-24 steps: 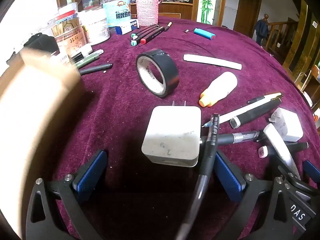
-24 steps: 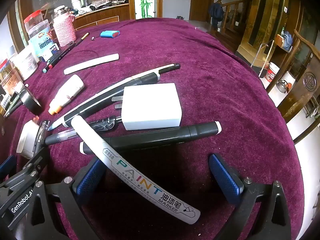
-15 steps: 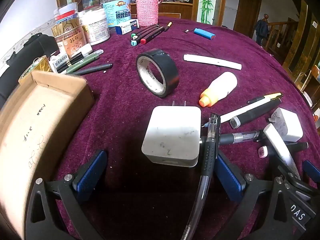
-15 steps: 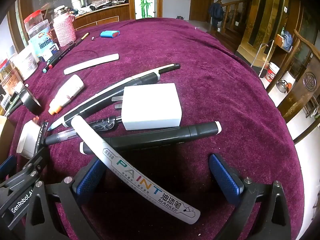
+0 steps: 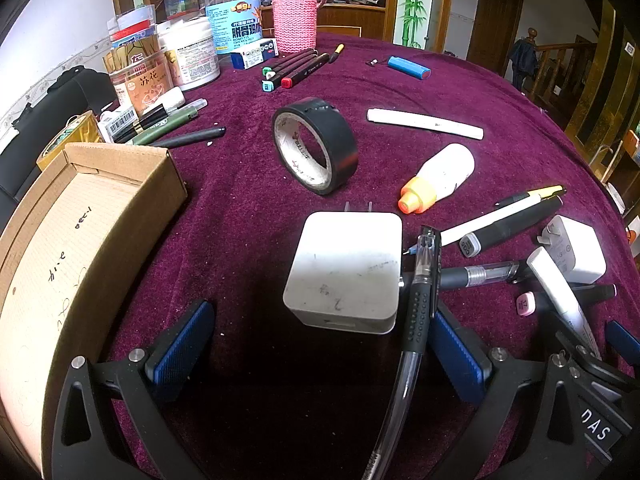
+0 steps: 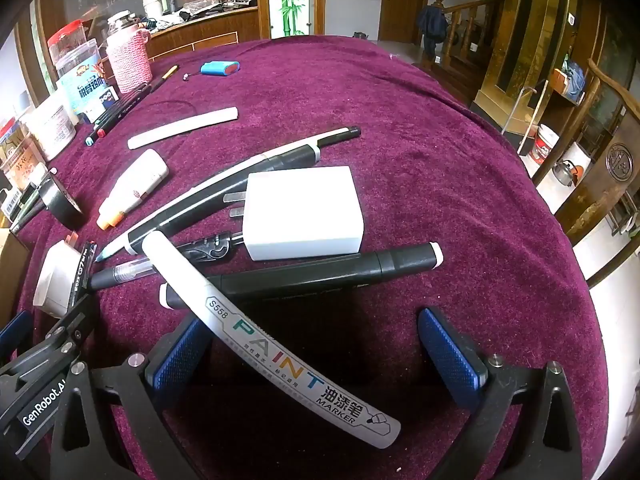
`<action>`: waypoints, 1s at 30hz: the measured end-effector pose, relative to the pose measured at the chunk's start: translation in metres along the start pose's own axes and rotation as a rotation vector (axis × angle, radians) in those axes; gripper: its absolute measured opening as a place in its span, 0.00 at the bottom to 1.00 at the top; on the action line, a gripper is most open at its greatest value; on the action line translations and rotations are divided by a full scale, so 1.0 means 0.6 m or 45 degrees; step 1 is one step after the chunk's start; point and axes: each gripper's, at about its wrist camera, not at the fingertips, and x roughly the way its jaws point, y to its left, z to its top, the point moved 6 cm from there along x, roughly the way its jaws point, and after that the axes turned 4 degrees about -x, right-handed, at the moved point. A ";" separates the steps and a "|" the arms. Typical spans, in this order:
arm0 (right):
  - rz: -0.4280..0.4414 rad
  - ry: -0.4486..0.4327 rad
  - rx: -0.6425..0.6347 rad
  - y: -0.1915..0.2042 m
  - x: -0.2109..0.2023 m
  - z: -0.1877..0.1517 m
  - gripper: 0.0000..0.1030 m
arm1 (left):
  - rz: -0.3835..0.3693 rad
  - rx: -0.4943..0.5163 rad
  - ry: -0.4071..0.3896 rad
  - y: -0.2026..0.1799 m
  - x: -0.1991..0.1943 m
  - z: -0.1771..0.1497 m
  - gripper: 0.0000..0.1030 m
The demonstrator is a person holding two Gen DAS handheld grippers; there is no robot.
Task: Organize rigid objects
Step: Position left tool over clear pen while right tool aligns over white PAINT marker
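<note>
My left gripper (image 5: 316,344) is open above the purple cloth, just behind a white charger (image 5: 346,270). A black gel pen (image 5: 416,308) lies over its right finger. A cardboard box (image 5: 80,236) stands at the left. My right gripper (image 6: 320,348) is open, with a white paint marker (image 6: 276,352) lying across its left finger. Ahead of it lie a black marker (image 6: 320,274), a second white charger (image 6: 302,212) and several pens. A black tape roll (image 5: 316,148) and an orange-capped glue bottle (image 5: 440,176) lie farther off.
Jars, a pink knitted bottle (image 5: 294,20) and markers (image 5: 294,70) crowd the far left of the table. A white strip (image 5: 424,122) and a blue lighter (image 5: 408,68) lie farther back. The table edge drops off at the right (image 6: 580,280).
The cardboard box has come into place at the left of the left wrist view and now stands still. Both grippers and the pens have not moved.
</note>
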 end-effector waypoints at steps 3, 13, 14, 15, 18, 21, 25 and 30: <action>0.000 0.000 0.000 0.000 0.000 0.000 0.99 | 0.000 0.000 0.000 0.000 0.000 0.000 1.00; -0.001 0.000 -0.001 0.000 -0.001 0.002 0.99 | -0.017 0.030 0.022 0.001 -0.001 -0.002 1.00; 0.000 0.000 0.000 -0.001 -0.001 0.002 0.99 | -0.034 0.052 0.029 0.001 -0.003 -0.004 1.00; 0.000 -0.001 0.000 -0.003 -0.001 0.002 0.99 | -0.050 0.070 0.035 0.002 -0.004 -0.008 1.00; -0.002 -0.010 0.004 -0.009 -0.003 0.006 0.99 | -0.042 0.071 0.043 0.000 -0.004 -0.006 1.00; -0.004 -0.031 0.009 -0.012 0.002 0.011 0.99 | -0.041 0.072 0.042 0.001 -0.005 -0.006 1.00; 0.005 -0.025 0.013 -0.011 0.002 0.015 0.99 | -0.041 0.068 0.043 0.004 -0.008 -0.010 1.00; 0.054 0.072 -0.049 -0.010 0.004 0.021 0.99 | -0.070 0.098 0.069 0.006 -0.007 -0.010 1.00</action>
